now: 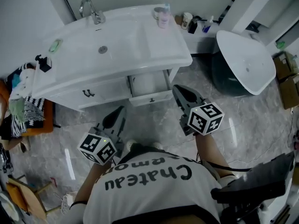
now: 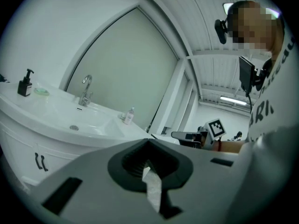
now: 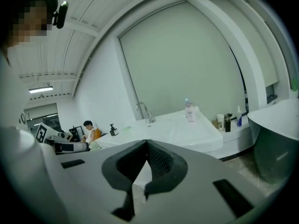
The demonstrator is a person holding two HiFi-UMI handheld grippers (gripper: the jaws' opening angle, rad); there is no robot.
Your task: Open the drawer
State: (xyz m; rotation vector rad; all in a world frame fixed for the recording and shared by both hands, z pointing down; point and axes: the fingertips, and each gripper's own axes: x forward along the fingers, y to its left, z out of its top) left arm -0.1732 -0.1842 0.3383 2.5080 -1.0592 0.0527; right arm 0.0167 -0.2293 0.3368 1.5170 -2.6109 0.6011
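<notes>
Drawer (image 1: pixel 150 97) stands pulled out of the white vanity (image 1: pixel 93 94), below the sink's (image 1: pixel 107 45) right side. Left gripper (image 1: pixel 120 110) and right gripper (image 1: pixel 177 88) hang just in front, apart from it, each with fingers pressed together and empty.

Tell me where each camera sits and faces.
Head view: on the person's head, looking steeply down at the sink and open drawer; left gripper, right gripper, shirt show.
Left gripper view: on the left gripper, facing the sink; its shut jaws show.
Right gripper view: on the right gripper, facing the sink; its shut jaws show.
Shared: all show the faucet.
</notes>
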